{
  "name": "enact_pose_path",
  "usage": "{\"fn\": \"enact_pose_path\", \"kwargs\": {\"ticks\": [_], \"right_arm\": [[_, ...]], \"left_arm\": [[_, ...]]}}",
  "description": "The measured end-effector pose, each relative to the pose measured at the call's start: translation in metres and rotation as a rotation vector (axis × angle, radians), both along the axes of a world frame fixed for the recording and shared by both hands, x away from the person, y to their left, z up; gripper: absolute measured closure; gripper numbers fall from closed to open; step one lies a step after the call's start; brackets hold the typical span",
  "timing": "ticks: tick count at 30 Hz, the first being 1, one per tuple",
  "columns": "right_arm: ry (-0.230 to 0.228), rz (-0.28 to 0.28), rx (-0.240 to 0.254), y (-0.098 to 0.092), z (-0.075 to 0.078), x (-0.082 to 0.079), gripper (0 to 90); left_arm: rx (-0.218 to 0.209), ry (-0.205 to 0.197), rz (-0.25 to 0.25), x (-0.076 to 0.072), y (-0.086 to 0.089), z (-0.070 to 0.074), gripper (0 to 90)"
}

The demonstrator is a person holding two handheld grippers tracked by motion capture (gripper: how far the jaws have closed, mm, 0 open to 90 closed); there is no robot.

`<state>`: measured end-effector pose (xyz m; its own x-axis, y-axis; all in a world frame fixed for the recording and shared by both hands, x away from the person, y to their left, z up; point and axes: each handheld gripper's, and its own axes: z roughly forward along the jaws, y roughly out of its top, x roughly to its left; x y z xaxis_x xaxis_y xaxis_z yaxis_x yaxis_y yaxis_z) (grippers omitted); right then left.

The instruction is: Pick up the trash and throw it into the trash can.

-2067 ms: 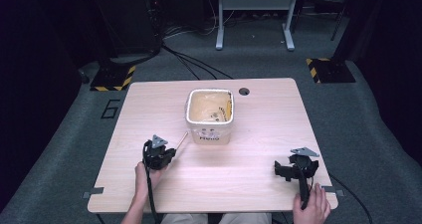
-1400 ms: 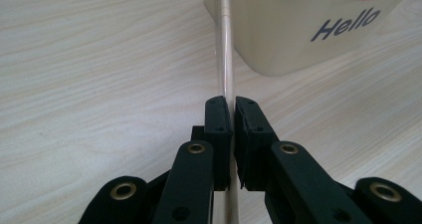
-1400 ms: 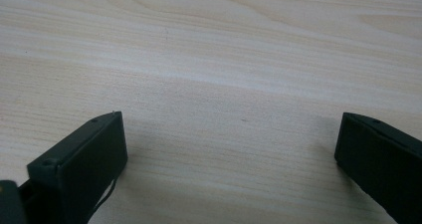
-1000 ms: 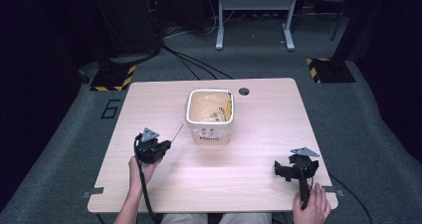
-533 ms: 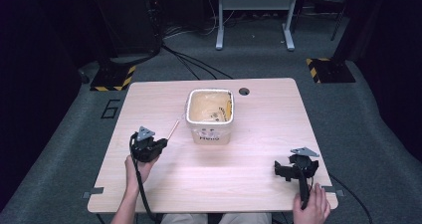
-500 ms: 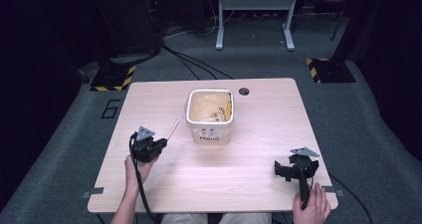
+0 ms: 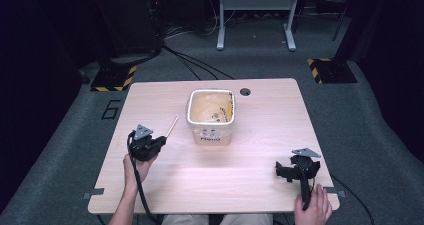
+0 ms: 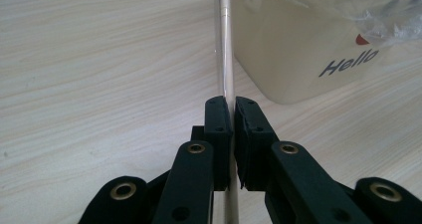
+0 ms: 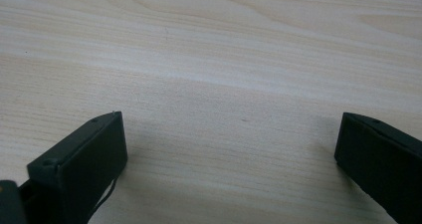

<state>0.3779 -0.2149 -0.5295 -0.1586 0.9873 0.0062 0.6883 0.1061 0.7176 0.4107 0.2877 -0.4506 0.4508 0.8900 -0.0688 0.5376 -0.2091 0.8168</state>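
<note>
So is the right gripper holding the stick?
No, the right gripper is wide open over bare table; the left gripper pinches the stick.

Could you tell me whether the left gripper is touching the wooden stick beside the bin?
Touching. The left gripper view shows the left gripper with both jaws closed against the wooden stick, which runs out past the cream bin.

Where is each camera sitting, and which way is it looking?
High view: above the person's side, looking forward and down at the table; both forearms and the left gripper show.
Left gripper view: rides the gripper, looking along jaws shut on the stick toward the tub.
Right gripper view: looks along the right gripper, jaws wide apart over bare wood.
Shared: high and left gripper views both show stick and tub.
</note>
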Motion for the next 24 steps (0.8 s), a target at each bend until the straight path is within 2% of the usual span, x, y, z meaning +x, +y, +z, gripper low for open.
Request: {"fn": "enact_pose_path", "kwargs": {"ticks": [7,24], "right_arm": [[0.0,0.001,0.001,0.0,0.0,0.0,0.0],[0.0,0.001,0.001,0.0,0.0,0.0,0.0]], "left_arm": [[0.007,-0.026,-0.006,0.003,-0.002,0.01,84.6],[0.02,-0.057,-0.03,0.009,-0.011,0.027,84.6]]}}
